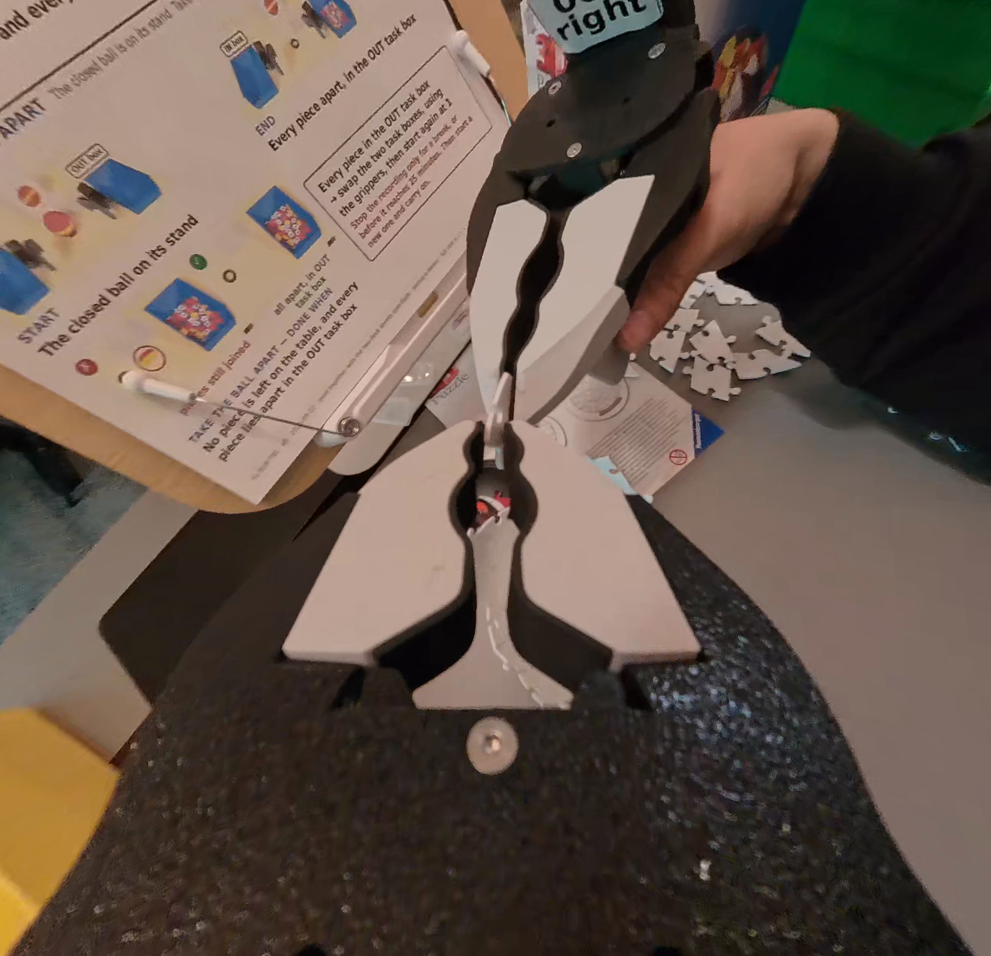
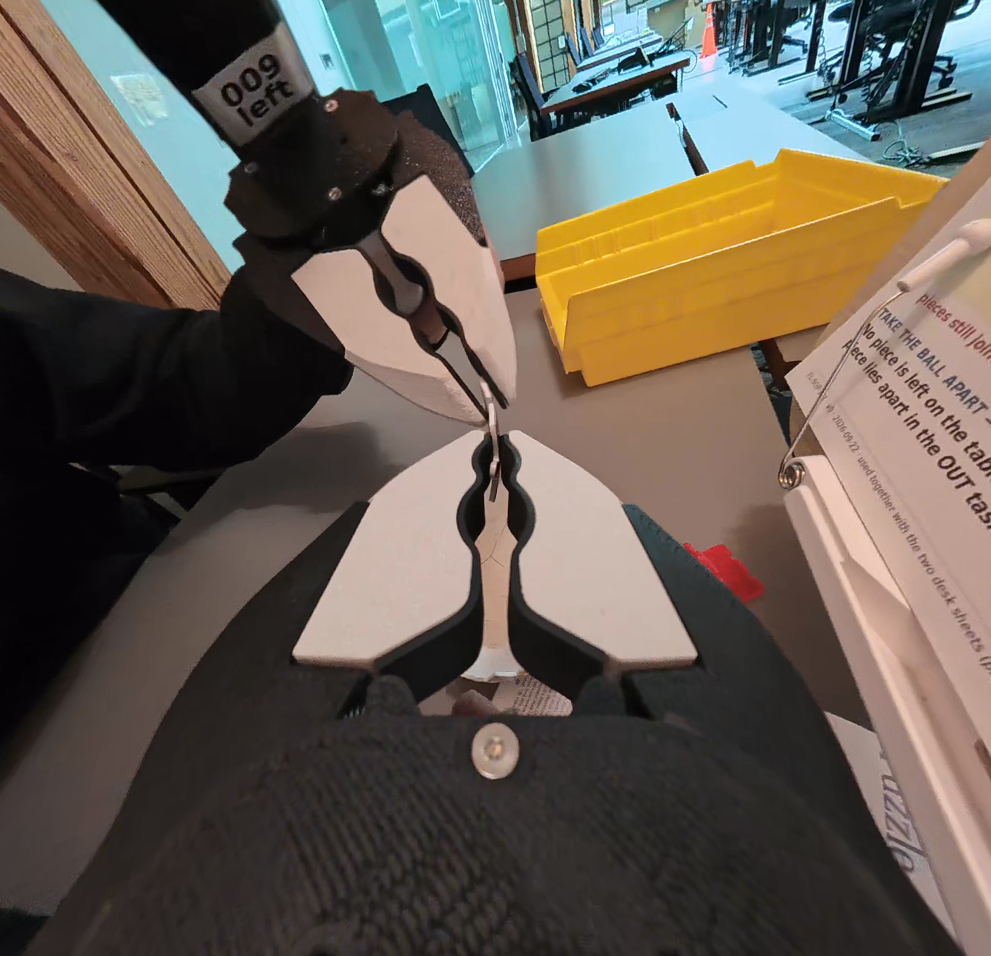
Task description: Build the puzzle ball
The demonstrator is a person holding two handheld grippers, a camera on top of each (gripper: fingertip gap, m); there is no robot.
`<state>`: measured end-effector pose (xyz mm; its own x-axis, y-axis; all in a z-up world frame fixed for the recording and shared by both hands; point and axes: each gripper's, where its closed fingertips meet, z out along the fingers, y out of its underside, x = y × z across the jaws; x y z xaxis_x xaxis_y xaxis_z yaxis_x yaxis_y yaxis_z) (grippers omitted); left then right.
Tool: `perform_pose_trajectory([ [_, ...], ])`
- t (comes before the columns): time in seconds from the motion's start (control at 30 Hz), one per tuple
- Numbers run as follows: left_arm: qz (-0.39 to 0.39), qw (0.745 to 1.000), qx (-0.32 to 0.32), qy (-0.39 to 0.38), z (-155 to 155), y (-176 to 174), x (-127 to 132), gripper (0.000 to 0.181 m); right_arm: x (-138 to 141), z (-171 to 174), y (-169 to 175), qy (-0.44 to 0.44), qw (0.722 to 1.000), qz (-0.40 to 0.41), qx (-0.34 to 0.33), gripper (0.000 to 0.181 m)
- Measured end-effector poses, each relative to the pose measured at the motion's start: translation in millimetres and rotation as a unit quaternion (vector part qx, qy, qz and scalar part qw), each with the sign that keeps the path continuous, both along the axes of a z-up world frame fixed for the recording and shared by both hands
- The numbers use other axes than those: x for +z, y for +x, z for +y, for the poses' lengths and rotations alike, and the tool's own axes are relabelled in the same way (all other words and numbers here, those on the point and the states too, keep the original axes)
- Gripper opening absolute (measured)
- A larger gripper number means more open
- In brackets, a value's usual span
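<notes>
My left gripper (image 1: 493, 434) is shut on a thin curved puzzle piece (image 1: 490, 506), seen edge-on with red and white print. My right gripper (image 1: 504, 388) comes down from above, held by a hand (image 1: 751, 222), and is shut on another pale puzzle piece (image 1: 500, 402). The two pieces touch where the fingertips of both grippers meet, above the grey table (image 1: 804, 581). In the right wrist view my right gripper (image 2: 493, 437) pinches its piece (image 2: 496, 480), and my left gripper (image 2: 485, 396) reaches in from the upper left. How the pieces interlock is hidden.
A pile of loose puzzle pieces (image 1: 718, 340) lies face down on the table, behind the right gripper. A printed leaflet (image 1: 633, 442) lies under the grippers. An instruction board (image 1: 214, 179) stands close by. A yellow bin (image 2: 724, 265) and a small red object (image 2: 724, 571) sit on the table. My left and right fingertips are right by each other.
</notes>
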<state>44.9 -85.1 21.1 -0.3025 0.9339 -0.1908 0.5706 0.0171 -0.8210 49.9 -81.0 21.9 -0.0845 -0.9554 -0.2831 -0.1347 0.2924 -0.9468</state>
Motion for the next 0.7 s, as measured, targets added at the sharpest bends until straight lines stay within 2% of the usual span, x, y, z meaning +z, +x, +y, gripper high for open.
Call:
perform_pose_trajectory([
  [0.23,0.047,0.998,-0.031,0.024,-10,-3,-7,0.002,-7,-11,-5,0.013,1.0,0.005,-0.025,0.006],
  [0.27,0.04,0.999,-0.027,0.017,-14,-1,-9,0.002,-11,-16,-7,0.01,0.999,0.022,-0.039,0.011],
  [0.3,0.034,0.999,-0.033,0.011,-15,0,-10,0.002,-16,-23,-10,0.003,0.997,0.044,-0.064,0.022],
  [0.33,0.028,0.999,-0.039,0.007,-15,1,-12,0.002,-20,-27,-12,-0.009,0.995,0.061,-0.079,0.024],
  [0.47,0.008,0.999,-0.051,0.011,-17,4,-22,0.001,-27,-26,-6,-0.069,0.99,0.098,-0.076,0.016],
  [0.57,0.007,0.998,-0.062,0.029,-18,5,-29,0.001,-33,-22,-2,-0.092,0.986,0.124,-0.055,0.003],
  [0.7,-0.001,0.996,-0.071,0.047,-22,9,-36,0.001,-41,-24,1,-0.112,0.982,0.146,-0.039,0.003],
])
